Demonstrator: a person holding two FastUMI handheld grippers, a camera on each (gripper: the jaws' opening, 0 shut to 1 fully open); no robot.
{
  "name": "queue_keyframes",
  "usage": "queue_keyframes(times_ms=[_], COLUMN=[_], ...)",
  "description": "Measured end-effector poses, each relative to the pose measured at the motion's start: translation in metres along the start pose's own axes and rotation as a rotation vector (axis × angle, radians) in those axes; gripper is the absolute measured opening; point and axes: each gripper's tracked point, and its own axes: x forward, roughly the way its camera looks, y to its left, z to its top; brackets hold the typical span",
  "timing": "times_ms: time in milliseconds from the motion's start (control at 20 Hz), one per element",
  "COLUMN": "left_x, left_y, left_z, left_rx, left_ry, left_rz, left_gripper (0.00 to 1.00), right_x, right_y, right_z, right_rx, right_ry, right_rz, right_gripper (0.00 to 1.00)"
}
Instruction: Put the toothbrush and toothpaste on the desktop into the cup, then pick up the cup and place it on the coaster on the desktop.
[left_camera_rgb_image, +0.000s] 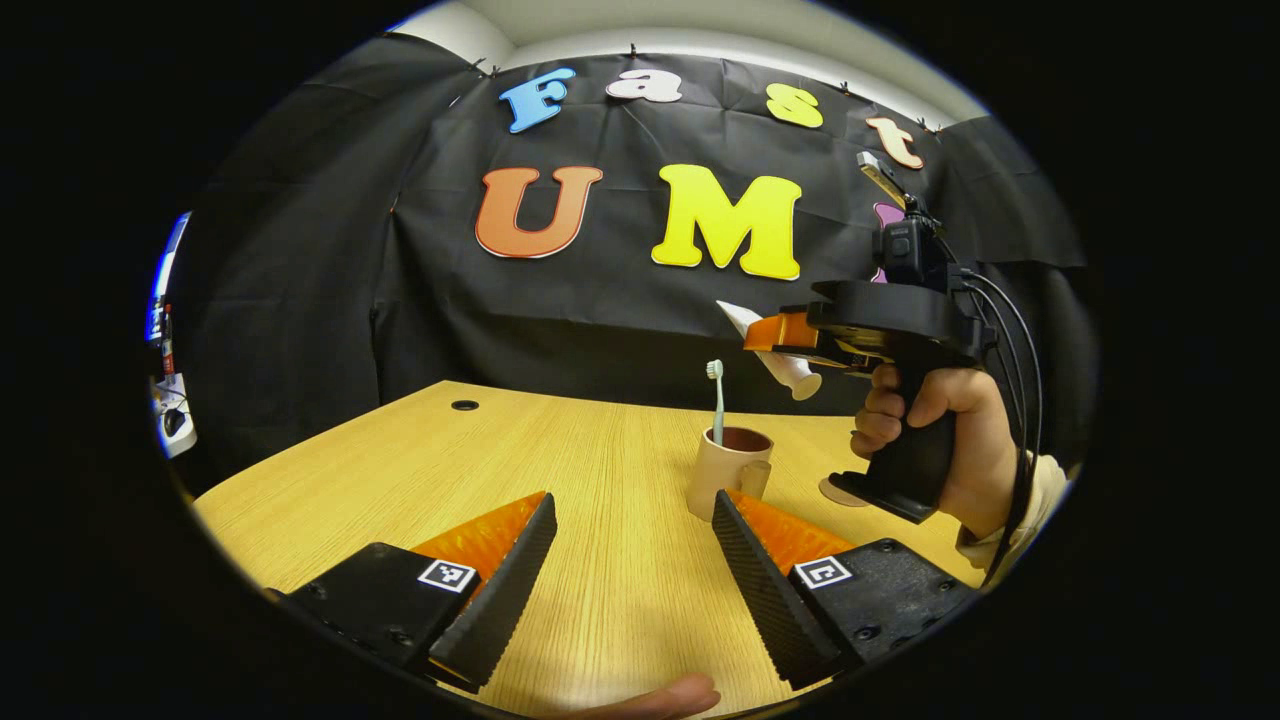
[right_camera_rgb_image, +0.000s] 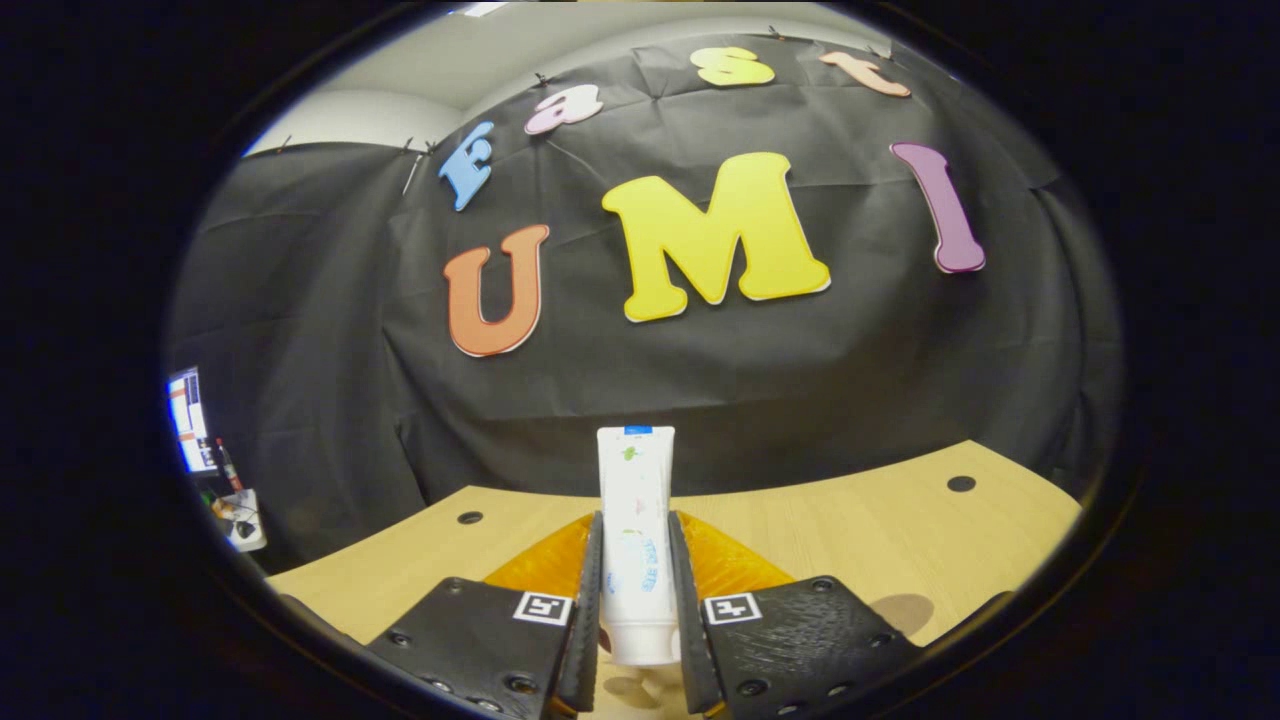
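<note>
Your right gripper (right_camera_rgb_image: 636, 600) squeezes the toothpaste (right_camera_rgb_image: 636, 540), low center; the left gripper (left_camera_rgb_image: 630, 560) gapes with nothing in it. Tip the tube's cap down over the cup (left_camera_rgb_image: 728, 475), right of center

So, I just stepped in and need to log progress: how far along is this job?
Done: the toothbrush stands in the cup. In hand: the right gripper holds the toothpaste in the air, above the cup. Left: drop it in, then move the cup onto the coaster. The left gripper is open.
</note>
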Motion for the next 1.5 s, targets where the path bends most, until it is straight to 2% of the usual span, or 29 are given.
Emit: queue_keyframes(times_ms=[350, 650, 800, 900, 950, 1050, 1100, 1300, 1500], left_x=[-0.002, 0.001, 0.012, 0.022, 0.028, 0.039, 0.045, 0.069, 0.089], left_y=[-0.004, -0.012, -0.018, -0.024, -0.029, -0.037, -0.041, -0.054, -0.078], left_z=[0.004, 0.002, -0.002, -0.005, -0.004, -0.007, -0.006, 0.006, 0.022], left_rx=[0.023, 0.020, 0.028, 0.037, 0.037, 0.023, 0.014, 0.009, 0.107], left_ry=[-0.008, -0.007, 0.010, 0.040, 0.053, 0.091, 0.105, 0.163, 0.265], left_rz=[-0.013, -0.026, -0.024, -0.029, -0.036, -0.049, -0.050, -0.041, -0.051], left_gripper=[0.99, 0.99, 0.99, 0.99, 0.99, 1.00, 0.99, 1.00, 0.98], right_x=[0.017, -0.005, -0.033, -0.056, -0.069, -0.098, -0.113, -0.173, -0.220], right_y=[0.006, 0.008, 0.006, 0.002, -0.004, -0.014, -0.021, -0.056, -0.090], right_z=[-0.009, 0.012, 0.024, 0.031, 0.033, 0.036, 0.036, 0.022, 0.008], right_rx=[-0.013, -0.038, -0.022, -0.040, -0.060, -0.098, -0.111, -0.165, -0.151], right_ry=[0.013, -0.030, -0.046, -0.060, -0.073, -0.103, -0.117, -0.119, -0.088], right_rz=[0.001, 0.014, 0.044, 0.064, 0.063, 0.069, 0.063, 0.037, 0.027], right_gripper=[0.34, 0.33, 0.34, 0.41, 0.46, 0.48, 0.53, 0.56, 0.71])
